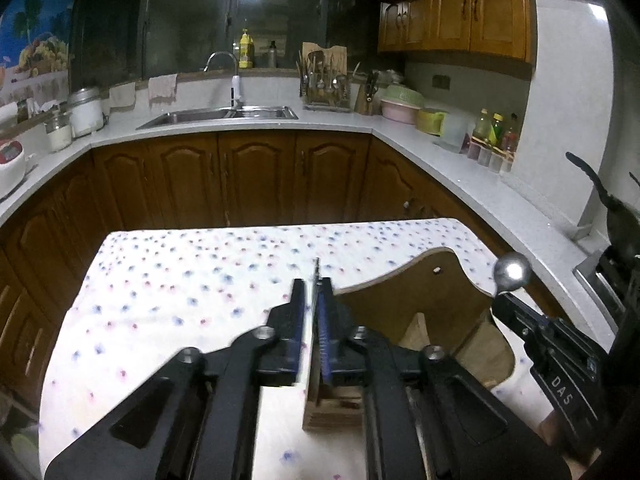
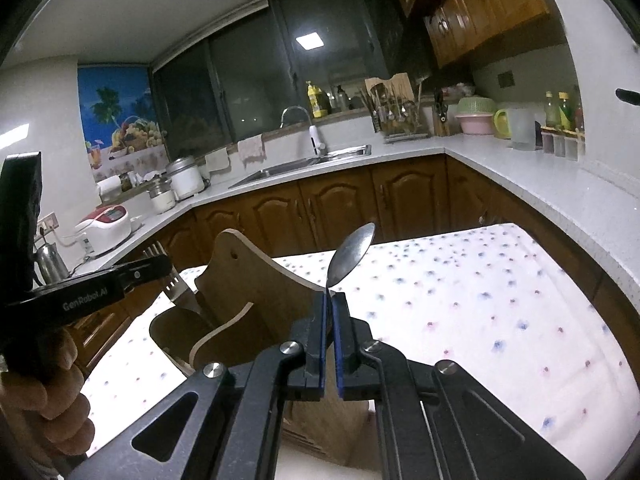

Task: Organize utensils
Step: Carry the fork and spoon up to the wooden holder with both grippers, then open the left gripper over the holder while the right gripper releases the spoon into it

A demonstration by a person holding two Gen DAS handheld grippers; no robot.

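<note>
The left gripper (image 1: 311,282) is being held with its jaws a narrow slit apart. A thin metal utensil (image 1: 317,269), seen edge-on, is lying along the right-hand pad, while a strip of daylight is showing between it and the other pad, so it is not being pinched. In the right wrist view this utensil is being shown as a flat, slotted piece whose lower end is reaching down behind the wooden utensil holder's front wall. The right gripper (image 2: 329,296) is being held nearly closed, with the neck of a steel spoon (image 2: 354,252) standing between its fingertips. Its bowl is rising above them and its handle is running down between the pads. Whether the pads are pressing on the spoon cannot be told. Both grippers are being held just above the wooden utensil holder (image 2: 248,280), a box with a tall curved back board pierced by a small hole. The holder is standing on a table covered by a white cloth with small flowers (image 2: 480,300). The left gripper's handle is being clasped by a hand (image 2: 52,392). Beyond the table, a kitchen counter (image 1: 440,160) with brown cabinet doors under it is wrapping round a steel sink (image 1: 224,117).
</note>
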